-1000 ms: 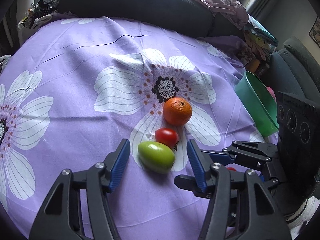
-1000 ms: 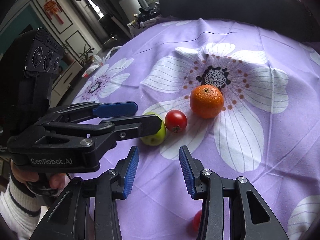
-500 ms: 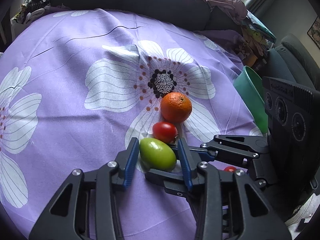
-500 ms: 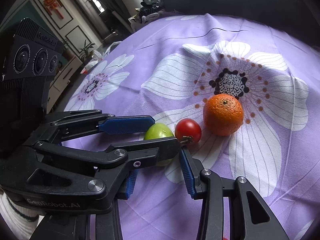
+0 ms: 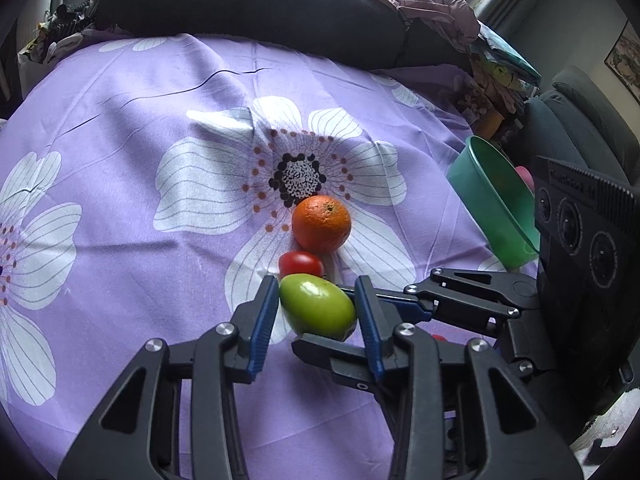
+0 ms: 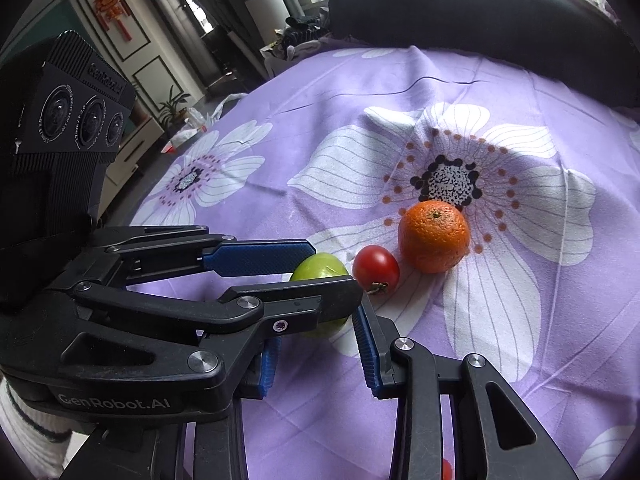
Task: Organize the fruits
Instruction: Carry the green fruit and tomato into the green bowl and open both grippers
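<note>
On the purple flowered cloth [image 5: 120, 208] a green oval fruit [image 5: 318, 306], a cherry tomato [image 5: 301, 264] and an orange [image 5: 321, 224] lie in a row. My left gripper [image 5: 316, 296] is shut on the green fruit, a blue pad on each side. From the right wrist view, the left gripper [image 6: 336, 270] crosses over my right gripper [image 6: 318, 320]. The right gripper's jaws stand narrow around the near end of the green fruit [image 6: 320, 270]. One of its pads is hidden, so contact is unclear. The right gripper's fingers [image 5: 460, 292] reach in from the right.
A green bowl [image 5: 496, 208] with something pink in it stands at the cloth's right edge. A small red tomato [image 5: 439, 337] lies under the right gripper. A dark chair back [image 5: 248, 8] borders the far side. A striped sleeve [image 6: 28, 432] shows at lower left.
My left gripper's jaws went from wide open to closed on the green fruit. My right gripper edged nearer the fruit, narrowed a little, and now lies under the left gripper's finger.
</note>
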`<state>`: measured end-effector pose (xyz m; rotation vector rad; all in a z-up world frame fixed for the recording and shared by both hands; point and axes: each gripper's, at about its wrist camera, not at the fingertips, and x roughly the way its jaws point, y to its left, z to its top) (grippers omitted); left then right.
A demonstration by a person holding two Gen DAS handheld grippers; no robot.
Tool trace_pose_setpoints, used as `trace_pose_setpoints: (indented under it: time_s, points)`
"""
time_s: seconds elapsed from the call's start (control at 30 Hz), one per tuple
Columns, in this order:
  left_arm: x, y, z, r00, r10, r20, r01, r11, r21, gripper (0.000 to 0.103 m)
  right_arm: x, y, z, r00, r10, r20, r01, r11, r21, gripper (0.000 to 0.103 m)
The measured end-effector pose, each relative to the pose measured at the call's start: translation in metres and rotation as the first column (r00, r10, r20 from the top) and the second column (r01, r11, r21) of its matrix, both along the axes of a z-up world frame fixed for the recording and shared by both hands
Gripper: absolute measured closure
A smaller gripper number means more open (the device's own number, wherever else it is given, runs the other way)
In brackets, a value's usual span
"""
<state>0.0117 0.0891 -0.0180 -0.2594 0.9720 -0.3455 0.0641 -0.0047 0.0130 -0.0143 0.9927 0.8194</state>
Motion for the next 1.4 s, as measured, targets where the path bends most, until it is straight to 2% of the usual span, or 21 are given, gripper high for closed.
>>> trace_pose_setpoints:
  time_s: [0.47,0.8,1.13,1.4]
  points:
    - [0.012,-0.064,0.047,0.989,-0.098,0.107,0.094,0.995,0.043,0.065,-0.005,-0.064,0.043,0.987,-0.121,0.106,0.115,0.991,0.065,0.066]
    - [0.038,-0.143,0.07,0.956,-0.242,0.168,0.236,0.97,0.054,0.065,0.003,-0.139,0.064,0.947,-0.279,0.159,0.265,0.959,0.104,0.066]
    - [0.064,-0.215,0.061,0.921,-0.361,0.147,0.36,0.932,0.033,0.065,0.012,-0.205,0.054,0.897,-0.419,0.137,0.409,0.907,0.094,0.066]
    - [0.073,-0.233,0.045,0.921,-0.378,0.094,0.38,0.925,-0.002,0.062,0.014,-0.227,0.038,0.884,-0.459,0.091,0.454,0.888,0.073,0.066]
